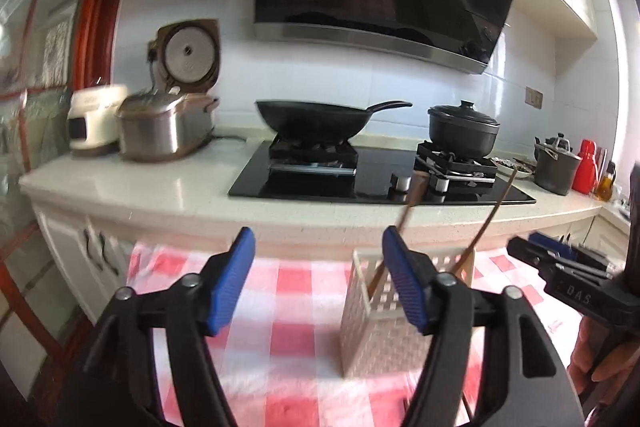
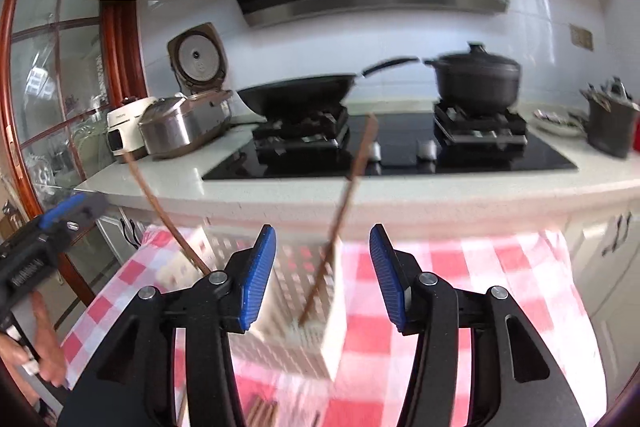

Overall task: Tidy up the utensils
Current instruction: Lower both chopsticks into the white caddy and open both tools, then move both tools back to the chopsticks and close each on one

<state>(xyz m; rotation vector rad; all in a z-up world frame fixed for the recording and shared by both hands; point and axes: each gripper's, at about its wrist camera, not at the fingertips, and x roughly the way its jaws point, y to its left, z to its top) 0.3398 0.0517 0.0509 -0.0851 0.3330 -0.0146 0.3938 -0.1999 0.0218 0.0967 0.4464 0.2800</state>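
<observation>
We see the left gripper (image 1: 318, 283) with its blue-padded jaws spread wide and nothing between them, hovering above the red-and-white checked tablecloth (image 1: 292, 307). Just beyond its right finger stands the white perforated utensil holder (image 1: 380, 339), upright on the cloth, with two brown chopsticks (image 1: 486, 223) standing in it and leaning apart, one toward each side.

The right gripper (image 2: 322, 277) is likewise spread, its pads apart and gripping nothing. Between its fingers, slightly lower on the cloth, we see the same utensil holder (image 2: 296, 327), blurred in this view. One chopstick (image 2: 344, 203) rises from the holder's near corner and tilts right; the other (image 2: 160, 207) leans away to the left. At the bottom edge of the right wrist view some dark brown sticks (image 2: 262, 413) lie on the cloth, too blurred for us to identify.

Each gripper shows at the edge of the other's view, with a bare hand (image 2: 44, 339) below the left one.

Beyond the table runs a pale countertop (image 1: 160, 187) carrying a black gas hob (image 1: 360, 179), a black wok (image 1: 316, 121), a lidded black pot (image 1: 464, 133) and a steel rice cooker (image 1: 164, 129) with its lid raised.
</observation>
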